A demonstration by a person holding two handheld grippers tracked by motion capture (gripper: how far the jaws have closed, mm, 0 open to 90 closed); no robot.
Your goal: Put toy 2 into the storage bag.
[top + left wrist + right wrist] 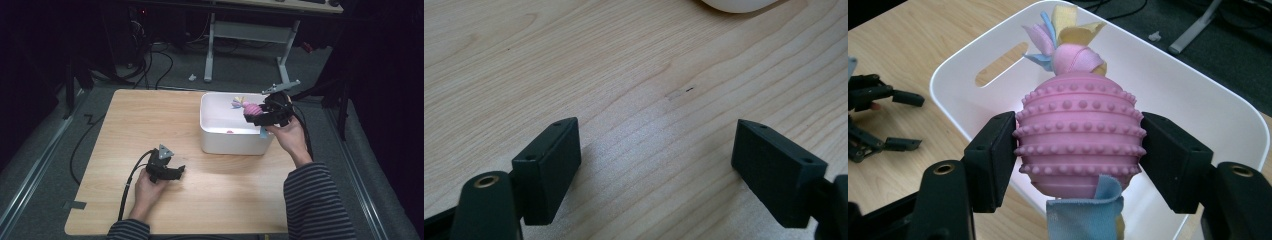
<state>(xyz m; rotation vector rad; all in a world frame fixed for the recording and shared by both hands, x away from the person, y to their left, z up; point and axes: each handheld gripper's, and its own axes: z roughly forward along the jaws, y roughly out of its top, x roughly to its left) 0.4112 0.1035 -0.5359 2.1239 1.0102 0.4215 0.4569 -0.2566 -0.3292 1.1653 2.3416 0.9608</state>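
Right gripper, seen from the high view, is clenched on a pink studded ball toy and hangs over the right rim of the white tub; the toy sits ahead of the jaws, toward the tub's hollow, with its fleece tails pointing away over the basin; the left gripper rests on the wooden table, well apart from the tub and nearer the person's body, so the right hand is plainly the nearer one to the tub.

Left gripper view: the jaws stand wide with nothing between them, bare table beneath; a curve of the tub lies ahead of them.

Right gripper view: both pads press the toy's flanks; its long axis runs away from the claw, a blue strip hanging at the near end, the pink, yellow and blue tuft at the far end; the tub's open basin lies directly beyond and below the toy, so a release here would likely drop it inside.
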